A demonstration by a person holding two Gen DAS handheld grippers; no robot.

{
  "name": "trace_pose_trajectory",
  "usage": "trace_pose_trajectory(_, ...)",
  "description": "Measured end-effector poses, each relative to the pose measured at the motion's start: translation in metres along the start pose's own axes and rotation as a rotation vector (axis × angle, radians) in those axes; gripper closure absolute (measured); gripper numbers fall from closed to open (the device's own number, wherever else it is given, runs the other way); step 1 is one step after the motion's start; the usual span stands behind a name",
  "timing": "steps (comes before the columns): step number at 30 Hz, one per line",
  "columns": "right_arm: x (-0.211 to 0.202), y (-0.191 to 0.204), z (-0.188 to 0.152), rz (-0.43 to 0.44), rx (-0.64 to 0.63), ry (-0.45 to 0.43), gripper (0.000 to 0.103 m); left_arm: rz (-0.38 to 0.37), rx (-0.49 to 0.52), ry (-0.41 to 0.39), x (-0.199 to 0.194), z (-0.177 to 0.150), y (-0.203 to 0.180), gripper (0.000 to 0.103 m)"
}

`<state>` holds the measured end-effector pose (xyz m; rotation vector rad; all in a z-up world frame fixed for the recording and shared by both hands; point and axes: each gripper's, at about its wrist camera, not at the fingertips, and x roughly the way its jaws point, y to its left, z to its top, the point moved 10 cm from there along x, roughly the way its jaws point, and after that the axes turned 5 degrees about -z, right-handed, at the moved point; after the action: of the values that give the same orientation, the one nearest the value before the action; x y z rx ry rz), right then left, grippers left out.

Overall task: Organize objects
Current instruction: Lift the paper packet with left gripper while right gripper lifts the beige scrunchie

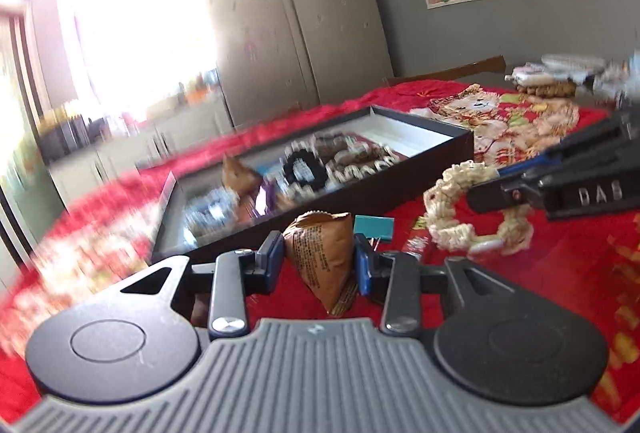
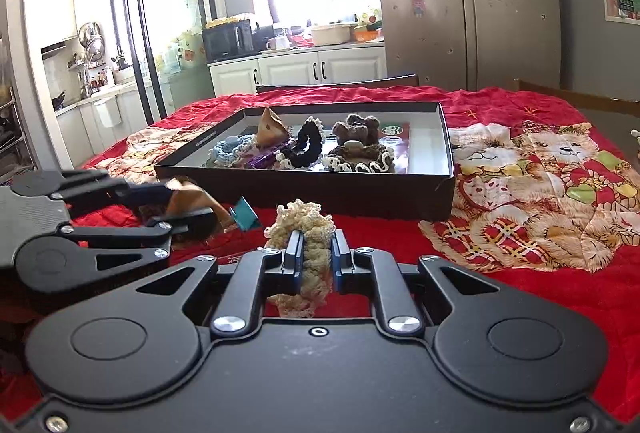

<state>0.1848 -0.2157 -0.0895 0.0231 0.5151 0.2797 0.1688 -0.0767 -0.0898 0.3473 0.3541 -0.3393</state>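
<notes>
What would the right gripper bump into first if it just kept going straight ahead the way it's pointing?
Probably the near wall of the black box. The right gripper, shut on the cream crocheted scrunchie, points slightly down toward it across bare red blanket. Depth is hard to judge; it might touch the blanket first.

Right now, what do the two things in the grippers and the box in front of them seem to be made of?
Cream scrunchie, in the right gripper: crocheted yarn, matte, looped ruffles showing. Brown packet, in the left gripper: probably kraft paper or paper-look film, creased, with dark print. Box: likely rigid cardboard, black outside with a slight sheen, white inside.
</notes>
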Motion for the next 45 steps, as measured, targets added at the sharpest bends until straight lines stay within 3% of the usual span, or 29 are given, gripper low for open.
trace_pose_trajectory(10,-0.003,-0.003,-0.002,0.0,0.008,-0.003,0.09,0.172,0.381,-0.073,-0.003,0.0,-0.031,0.063)
trace_pose_trajectory(13,-0.003,-0.002,-0.003,0.003,0.002,0.001,0.09,0.233,0.551,-0.081,0.0,-0.004,-0.041,0.063)
trace_pose_trajectory(17,-0.003,-0.001,-0.003,0.002,-0.002,-0.001,0.09,0.243,0.869,-0.053,0.011,-0.026,-0.061,0.063)
trace_pose_trajectory(19,-0.003,-0.002,-0.003,0.003,0.003,0.001,0.09,0.281,1.01,-0.076,0.014,-0.035,-0.069,0.063)
trace_pose_trajectory(21,-0.003,-0.002,-0.003,0.004,0.001,0.001,0.09,0.3,1.071,-0.116,0.012,-0.037,-0.073,0.063)
trace_pose_trajectory(23,-0.003,-0.002,-0.003,0.005,-0.001,0.0,0.09,0.315,1.056,-0.136,0.012,-0.035,-0.071,0.063)
trace_pose_trajectory(27,-0.004,-0.002,-0.004,0.007,0.001,-0.002,0.09,0.254,0.845,-0.103,0.012,-0.026,-0.054,0.063)
trace_pose_trajectory(45,-0.007,0.004,0.002,0.025,0.001,-0.01,0.09,0.123,0.574,-0.075,-0.007,0.001,-0.025,0.064)
